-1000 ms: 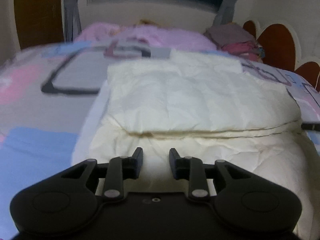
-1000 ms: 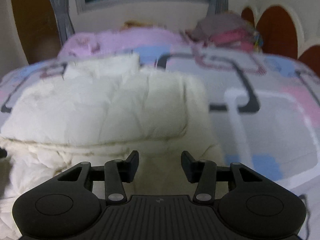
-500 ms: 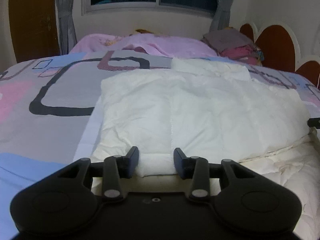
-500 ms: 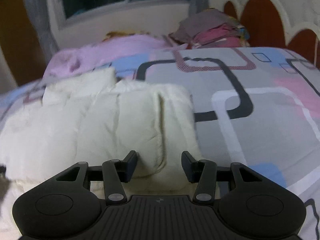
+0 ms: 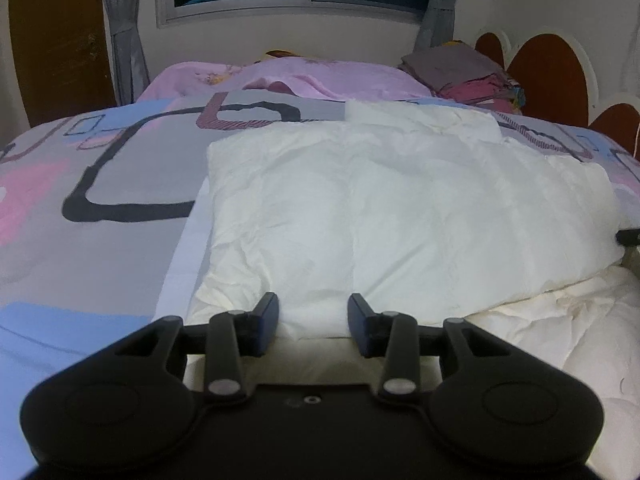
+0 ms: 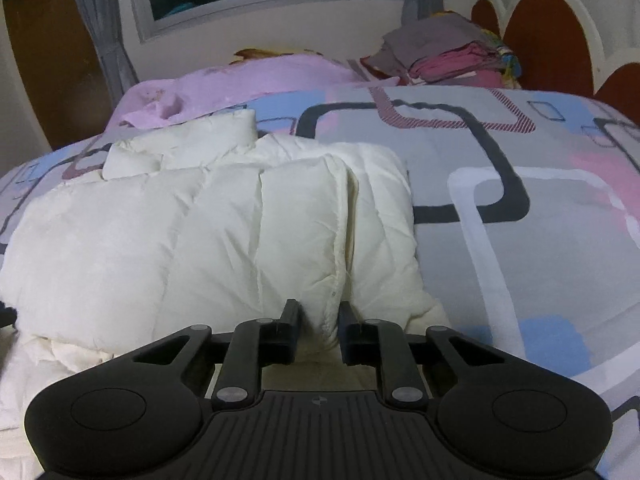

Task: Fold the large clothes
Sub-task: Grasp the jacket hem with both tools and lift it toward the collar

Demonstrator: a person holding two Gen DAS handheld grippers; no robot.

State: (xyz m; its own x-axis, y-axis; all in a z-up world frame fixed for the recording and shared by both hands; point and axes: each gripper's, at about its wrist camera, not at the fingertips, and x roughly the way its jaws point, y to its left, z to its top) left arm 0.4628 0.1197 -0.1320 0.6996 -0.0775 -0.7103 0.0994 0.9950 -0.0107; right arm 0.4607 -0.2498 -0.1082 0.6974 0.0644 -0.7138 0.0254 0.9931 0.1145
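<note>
A cream-white puffy quilted garment [image 5: 400,216] lies folded over on the patterned bed cover; it also shows in the right wrist view [image 6: 224,232]. My left gripper [image 5: 313,322] is open, its fingers either side of the near edge of the folded layer, near its left corner. My right gripper [image 6: 319,326] has closed in on the bunched near edge of the garment by its right corner, with fabric pinched between the fingers. A sleeve or collar part [image 6: 180,148] lies at the far side.
The bed cover [image 6: 520,220] is grey with pink, blue and black shapes. A pink blanket [image 5: 288,80] and a stack of folded clothes [image 6: 448,56] lie at the far end. A brown headboard [image 5: 548,68] stands at right, a window behind.
Both grippers came down to the near edge of the folded layer. The right gripper's fingers narrowed onto the fabric; the left stayed open.
</note>
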